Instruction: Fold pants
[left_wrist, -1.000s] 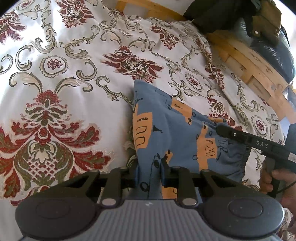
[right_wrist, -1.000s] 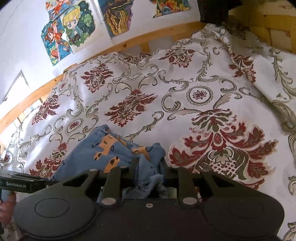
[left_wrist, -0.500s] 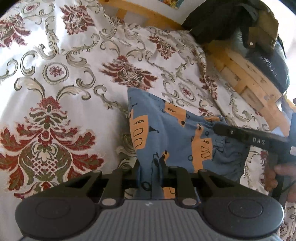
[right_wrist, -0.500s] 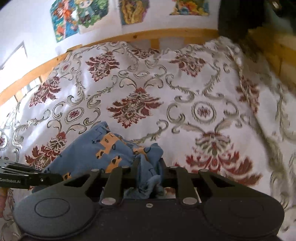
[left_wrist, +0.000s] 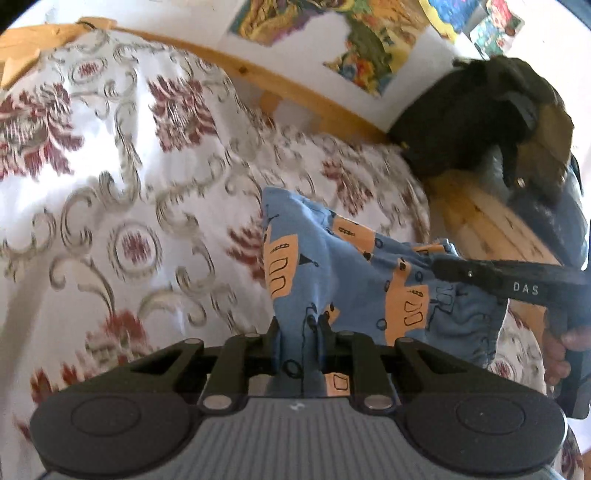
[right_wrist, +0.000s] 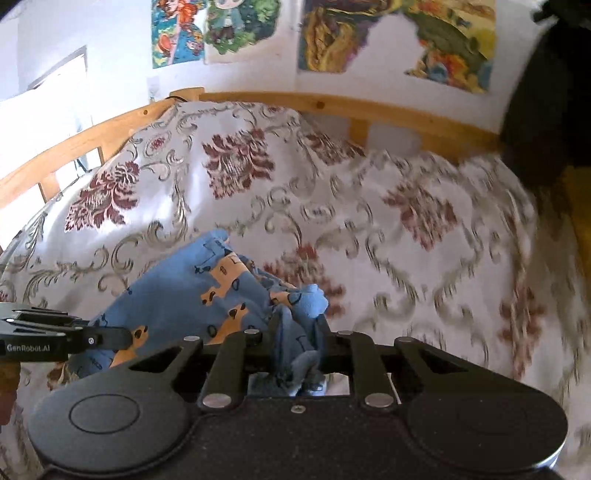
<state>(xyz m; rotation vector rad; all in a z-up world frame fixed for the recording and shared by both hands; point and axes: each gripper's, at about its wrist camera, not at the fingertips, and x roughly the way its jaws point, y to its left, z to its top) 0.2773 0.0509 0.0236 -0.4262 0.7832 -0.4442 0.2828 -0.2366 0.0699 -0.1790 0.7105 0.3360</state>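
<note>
While a floral bedspread (left_wrist: 110, 192) fills both views, the blue pants (left_wrist: 332, 269) hang above it, stretched between the left gripper (left_wrist: 298, 332) and right gripper (right_wrist: 297, 332), each closed tight on a bunch of cloth.

Both wrist views look close along their claws, sharing the bedspread (left_wrist: 110, 177) and pants (right_wrist: 177, 295)
</note>
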